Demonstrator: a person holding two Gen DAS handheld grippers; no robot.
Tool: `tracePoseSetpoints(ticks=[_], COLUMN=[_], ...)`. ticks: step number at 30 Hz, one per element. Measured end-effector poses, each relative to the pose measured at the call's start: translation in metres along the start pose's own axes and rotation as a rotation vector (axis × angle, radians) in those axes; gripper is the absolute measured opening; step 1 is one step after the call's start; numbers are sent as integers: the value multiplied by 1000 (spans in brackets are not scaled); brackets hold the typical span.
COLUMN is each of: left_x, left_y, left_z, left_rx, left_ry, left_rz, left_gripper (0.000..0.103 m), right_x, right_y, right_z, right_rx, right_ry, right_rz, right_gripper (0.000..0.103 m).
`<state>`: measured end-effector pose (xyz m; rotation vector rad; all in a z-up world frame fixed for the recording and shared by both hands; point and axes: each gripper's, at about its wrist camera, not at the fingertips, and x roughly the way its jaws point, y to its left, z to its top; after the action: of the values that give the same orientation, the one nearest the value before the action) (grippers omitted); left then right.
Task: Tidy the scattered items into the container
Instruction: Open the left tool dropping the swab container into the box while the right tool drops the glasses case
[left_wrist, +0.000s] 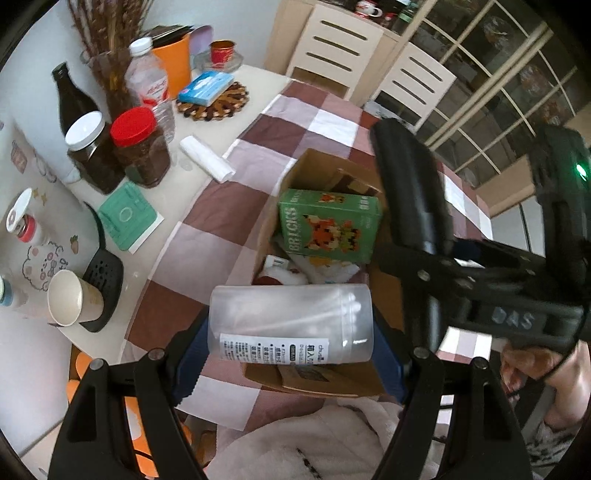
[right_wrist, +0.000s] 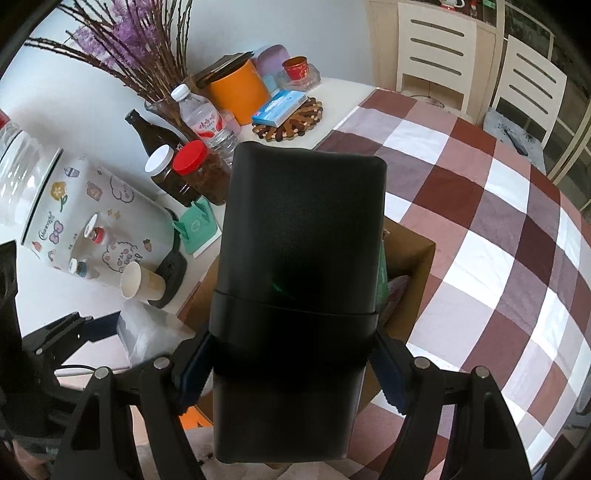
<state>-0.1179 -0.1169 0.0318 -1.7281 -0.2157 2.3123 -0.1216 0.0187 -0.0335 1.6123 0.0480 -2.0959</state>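
My left gripper is shut on a clear plastic canister of cotton swabs, held sideways over the near end of an open cardboard box. Inside the box lie a green BRICKS carton and some white and red items. My right gripper is shut on a black case, which hangs over the same cardboard box and hides most of it. In the left wrist view the black case and the right gripper's frame stand at the box's right side.
The box sits on a checked cloth. To the left stand jars, bottles, a vase of twigs, a tipped paper cup, a green card, a white roll and an orange tub. Chairs stand beyond the table.
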Motion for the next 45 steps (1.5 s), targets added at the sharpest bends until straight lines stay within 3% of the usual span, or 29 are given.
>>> tracePoseSetpoints(ticks=[9, 21, 26, 31, 40, 45], left_x=[23, 34, 36, 26, 10, 2], left_y=[-26, -21, -15, -15, -7, 1], left_z=[-10, -9, -7, -3, -2, -3], left_rx=[76, 57, 24, 12, -14, -35], left_ry=[73, 101, 124, 98, 72, 66], left_rz=[-41, -17, -30, -40, -24, 1], left_gripper=[79, 79, 80, 91, 92, 93], right_x=[6, 25, 24, 15, -11, -22], right_y=[0, 3, 5, 4, 12, 12], right_z=[6, 8, 10, 14, 21, 14], right_rx=[5, -22, -42, -48, -58, -44], right_ry=[15, 64, 72, 49, -12, -26], right_rz=[6, -11, -63, -89, -84, -135], right_gripper=[78, 78, 79, 80, 80, 80])
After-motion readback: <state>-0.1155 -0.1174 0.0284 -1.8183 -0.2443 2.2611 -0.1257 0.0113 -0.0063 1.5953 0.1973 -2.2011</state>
